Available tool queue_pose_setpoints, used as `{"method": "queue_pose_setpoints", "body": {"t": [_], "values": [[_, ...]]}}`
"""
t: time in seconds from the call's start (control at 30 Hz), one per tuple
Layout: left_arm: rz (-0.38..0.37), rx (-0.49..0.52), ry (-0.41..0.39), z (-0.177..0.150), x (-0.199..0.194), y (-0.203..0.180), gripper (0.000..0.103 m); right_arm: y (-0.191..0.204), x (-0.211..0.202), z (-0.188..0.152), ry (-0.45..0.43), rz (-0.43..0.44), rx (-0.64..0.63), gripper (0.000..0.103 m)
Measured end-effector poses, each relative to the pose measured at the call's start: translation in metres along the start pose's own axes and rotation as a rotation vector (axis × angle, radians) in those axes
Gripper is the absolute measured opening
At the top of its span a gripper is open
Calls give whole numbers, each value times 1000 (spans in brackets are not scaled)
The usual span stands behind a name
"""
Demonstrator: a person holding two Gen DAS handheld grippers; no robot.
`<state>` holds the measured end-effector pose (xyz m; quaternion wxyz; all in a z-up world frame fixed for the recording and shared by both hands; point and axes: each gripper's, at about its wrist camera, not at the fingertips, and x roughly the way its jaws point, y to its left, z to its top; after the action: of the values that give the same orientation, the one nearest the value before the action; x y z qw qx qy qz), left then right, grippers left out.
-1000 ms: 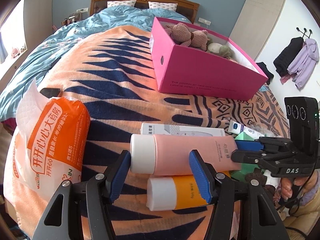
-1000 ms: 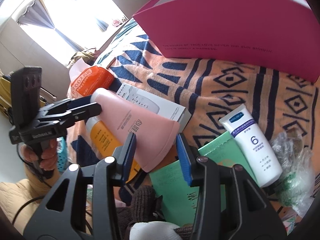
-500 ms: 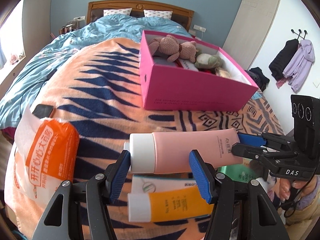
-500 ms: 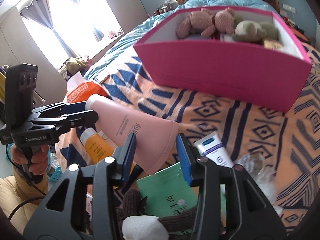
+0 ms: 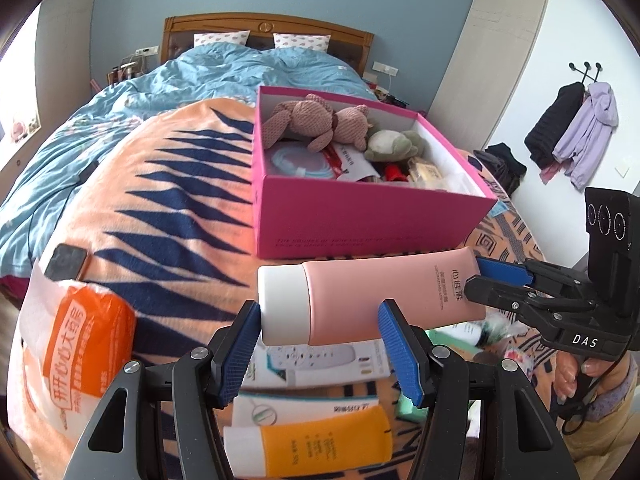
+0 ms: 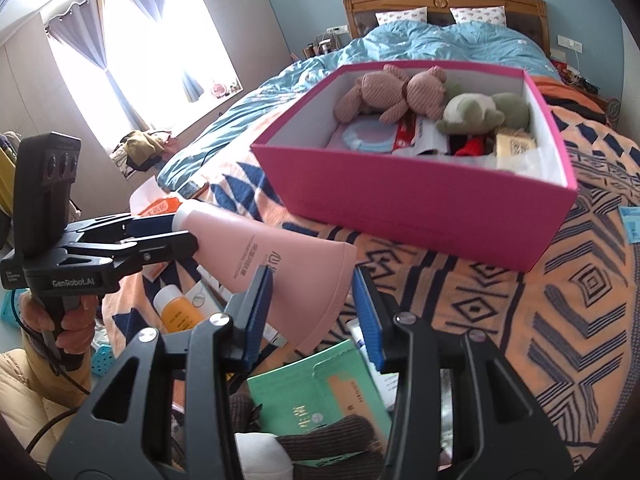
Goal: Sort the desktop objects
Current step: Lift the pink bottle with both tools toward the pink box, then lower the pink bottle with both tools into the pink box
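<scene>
Gripping one pink tube [image 5: 372,304] between them above the bed, both half-closed tools [image 5: 320,354] [image 6: 314,308] face the part-filled pink box [image 5: 360,216]; several items remain unsorted.

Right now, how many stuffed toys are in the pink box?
2: a pink bear at the far end of the pink box, a green toy beside it. Others may be buried.
</scene>
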<state>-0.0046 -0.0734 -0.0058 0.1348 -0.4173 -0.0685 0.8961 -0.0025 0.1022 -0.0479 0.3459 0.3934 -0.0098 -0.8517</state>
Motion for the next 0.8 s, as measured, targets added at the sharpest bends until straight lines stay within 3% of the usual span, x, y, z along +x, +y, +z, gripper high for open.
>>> {"method": "queue_pose_setpoints", "body": {"t": [0.8], "values": [[1, 14, -40, 43, 8, -18, 61, -16, -23, 37, -84, -38, -42, 44]]}}
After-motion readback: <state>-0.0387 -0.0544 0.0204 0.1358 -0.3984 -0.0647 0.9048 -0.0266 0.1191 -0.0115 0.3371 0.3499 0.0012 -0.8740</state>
